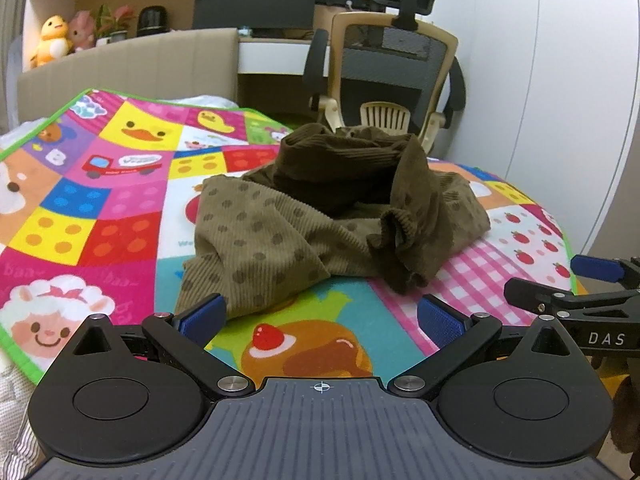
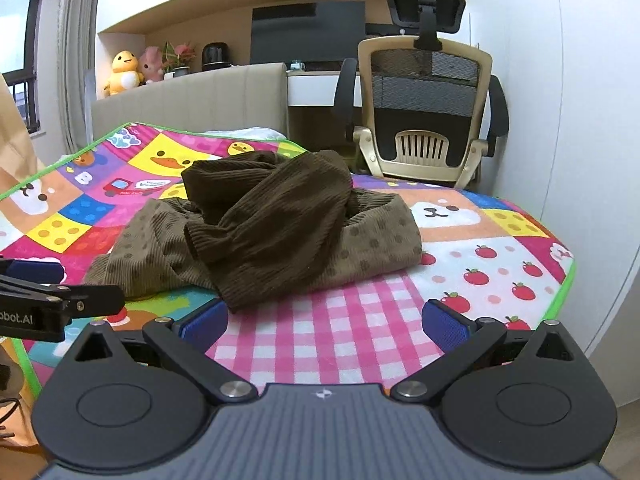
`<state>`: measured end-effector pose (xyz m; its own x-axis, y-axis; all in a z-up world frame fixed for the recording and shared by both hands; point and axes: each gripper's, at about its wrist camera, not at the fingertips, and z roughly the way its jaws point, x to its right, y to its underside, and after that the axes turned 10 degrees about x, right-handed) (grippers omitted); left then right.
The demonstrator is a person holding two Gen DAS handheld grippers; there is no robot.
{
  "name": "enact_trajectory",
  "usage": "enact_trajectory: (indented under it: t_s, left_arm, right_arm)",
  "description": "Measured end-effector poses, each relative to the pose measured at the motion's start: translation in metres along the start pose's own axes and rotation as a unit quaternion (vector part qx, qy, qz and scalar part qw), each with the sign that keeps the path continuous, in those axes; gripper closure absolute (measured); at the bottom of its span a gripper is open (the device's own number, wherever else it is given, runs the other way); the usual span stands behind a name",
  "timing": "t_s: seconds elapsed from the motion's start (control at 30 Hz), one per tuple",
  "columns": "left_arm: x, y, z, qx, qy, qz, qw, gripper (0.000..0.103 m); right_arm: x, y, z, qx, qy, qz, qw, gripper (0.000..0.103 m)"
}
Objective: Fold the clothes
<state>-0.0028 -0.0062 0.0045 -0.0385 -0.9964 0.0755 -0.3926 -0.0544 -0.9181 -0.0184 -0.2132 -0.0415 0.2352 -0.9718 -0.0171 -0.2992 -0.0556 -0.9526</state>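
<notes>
A crumpled olive-brown corduroy garment with dark dots (image 1: 320, 216) lies in a heap on a colourful cartoon play mat (image 1: 100, 200); it also shows in the right wrist view (image 2: 272, 232). My left gripper (image 1: 320, 316) is open and empty, just short of the garment's near left edge. My right gripper (image 2: 324, 320) is open and empty, just short of the garment's near edge over pink checks. Each gripper shows at the edge of the other's view: the right one (image 1: 576, 292), the left one (image 2: 60, 300).
The mat (image 2: 500, 280) covers a bed with a beige headboard (image 1: 132, 64). An office chair (image 1: 392, 68) stands behind the bed by a desk with a monitor (image 1: 256, 0). Plush toys (image 1: 52, 40) sit on a shelf. A white wall (image 2: 580, 120) is to the right.
</notes>
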Motion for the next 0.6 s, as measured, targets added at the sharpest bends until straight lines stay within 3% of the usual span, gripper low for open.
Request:
enact_trajectory:
  t_s: [0.6]
  left_arm:
    - [0.0006, 0.0024, 0.001, -0.005, 0.001, 0.002, 1.0, 0.0]
  right_arm:
    - [0.0011, -0.0002, -0.0008, 0.001, 0.004, -0.003, 1.0, 0.0]
